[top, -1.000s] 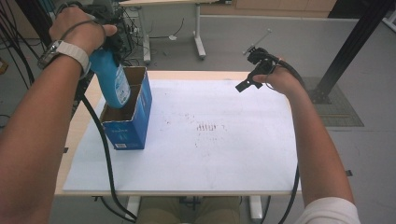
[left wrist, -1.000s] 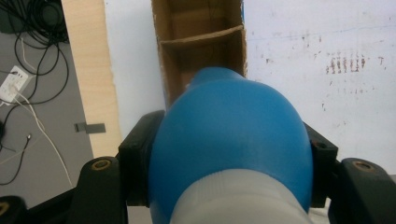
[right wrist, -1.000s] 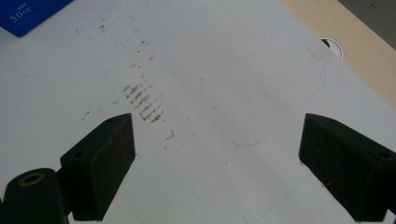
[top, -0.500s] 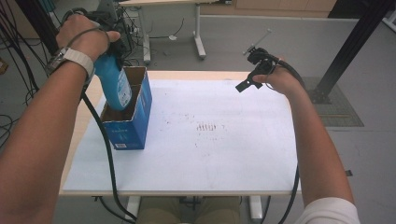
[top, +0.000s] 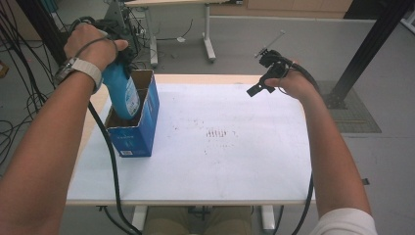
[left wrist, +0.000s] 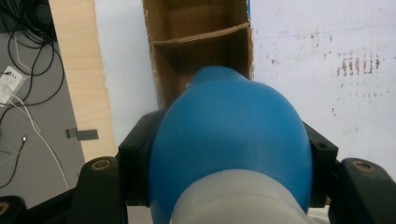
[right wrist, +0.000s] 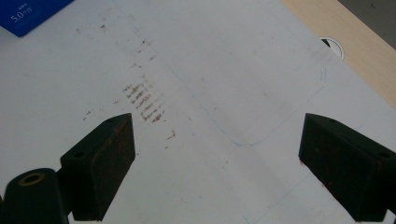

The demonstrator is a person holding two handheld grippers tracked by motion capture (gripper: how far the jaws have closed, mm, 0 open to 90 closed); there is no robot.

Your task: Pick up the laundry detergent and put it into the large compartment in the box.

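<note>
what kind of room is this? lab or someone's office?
Probably a lab or test workspace. The table has a scuffed white sheet over it, loose cables trail on the bare grey floor, and another desk frame stands behind it.

Blue bottle, blue box, white tabletop

The bottle (top: 122, 93) was bright blue with a white label; the box (top: 139, 125) was blue outside, brown cardboard inside; reddish-brown smudges (top: 219, 133) speckled the tabletop (top: 254, 161).
</note>
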